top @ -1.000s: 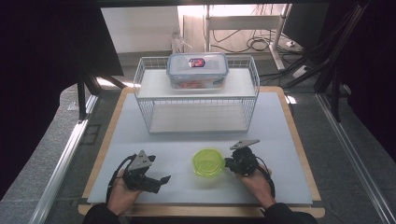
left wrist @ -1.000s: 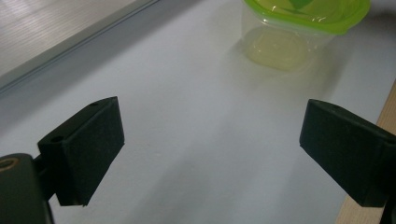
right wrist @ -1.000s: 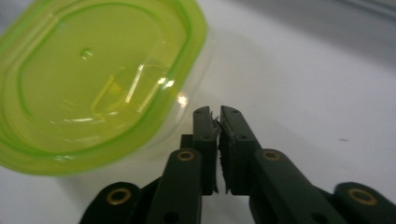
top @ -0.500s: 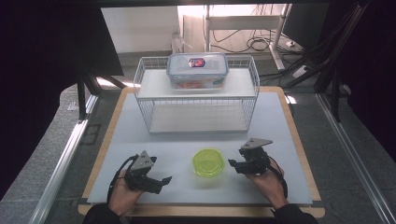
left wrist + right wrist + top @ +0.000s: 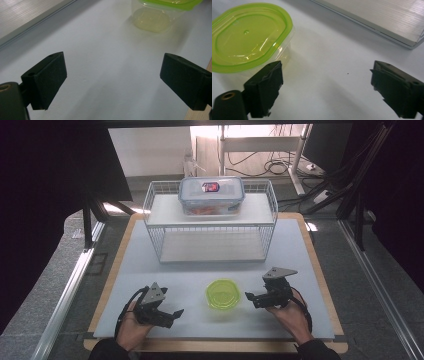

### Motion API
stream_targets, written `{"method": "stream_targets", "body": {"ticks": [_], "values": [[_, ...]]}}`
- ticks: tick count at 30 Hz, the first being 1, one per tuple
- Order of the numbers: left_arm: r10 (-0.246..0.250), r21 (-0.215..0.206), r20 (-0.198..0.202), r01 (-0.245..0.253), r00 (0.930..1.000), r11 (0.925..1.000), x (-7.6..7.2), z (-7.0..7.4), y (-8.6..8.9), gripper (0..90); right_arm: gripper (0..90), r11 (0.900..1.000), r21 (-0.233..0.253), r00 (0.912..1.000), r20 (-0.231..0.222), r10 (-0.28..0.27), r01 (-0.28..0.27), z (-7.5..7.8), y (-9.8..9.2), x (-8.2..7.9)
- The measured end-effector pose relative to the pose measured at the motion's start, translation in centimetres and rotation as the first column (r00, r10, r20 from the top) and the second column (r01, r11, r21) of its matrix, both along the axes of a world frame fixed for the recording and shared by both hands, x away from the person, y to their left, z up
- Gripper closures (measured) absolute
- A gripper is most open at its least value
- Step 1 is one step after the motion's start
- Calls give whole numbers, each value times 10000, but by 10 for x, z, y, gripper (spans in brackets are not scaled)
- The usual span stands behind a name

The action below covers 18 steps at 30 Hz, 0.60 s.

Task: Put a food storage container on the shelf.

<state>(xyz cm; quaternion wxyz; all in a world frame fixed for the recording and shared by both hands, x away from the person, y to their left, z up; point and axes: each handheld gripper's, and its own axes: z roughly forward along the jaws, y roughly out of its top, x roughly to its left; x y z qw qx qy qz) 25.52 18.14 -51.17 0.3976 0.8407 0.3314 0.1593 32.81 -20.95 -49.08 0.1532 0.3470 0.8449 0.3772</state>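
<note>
In the high view, a small clear container with a lime-green lid sat upright on the white tabletop, near the front edge and between the two hands. From above the lid looked like a rounded oval, only slightly longer than wide, so its long axis was hard to tell there. The left gripper rested well to the container's left, its jaws spread apart with nothing between them. The right gripper lay just beside the container's right edge, jaws likewise released. Behind them stood a white wire rack with a clear lidded box on its top shelf.

In the left gripper view, the container appeared at the top, its translucent body tinted pale yellow-green under the overhanging lid; both black jaws stood wide apart over bare tabletop.

In the right gripper view, the container lay at the upper left, lid flat on top and facing up, its oval running from lower left to upper right. The jaws gaped empty, one just in front of the container's wall.
</note>
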Motion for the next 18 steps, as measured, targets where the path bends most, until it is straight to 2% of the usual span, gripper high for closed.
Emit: {"method": "stream_targets", "body": {"ticks": [6,10,13,18], "values": [[-33,51,-2,33,10000,10000,0,0,0,71,44,10000,62,9997,-243,4,-2,2,2,0],[-48,71,-3,48,10000,10000,0,-1,-1,71,39,9989,474,9992,-397,56,-37,7,4,-2],[-57,89,25,57,10000,9999,0,-1,-1,71,83,9986,495,9984,-515,215,-189,13,6,-4],[-31,75,76,31,10000,10000,0,0,-1,71,219,9977,662,9985,-524,181,-146,20,10,-8]]}}
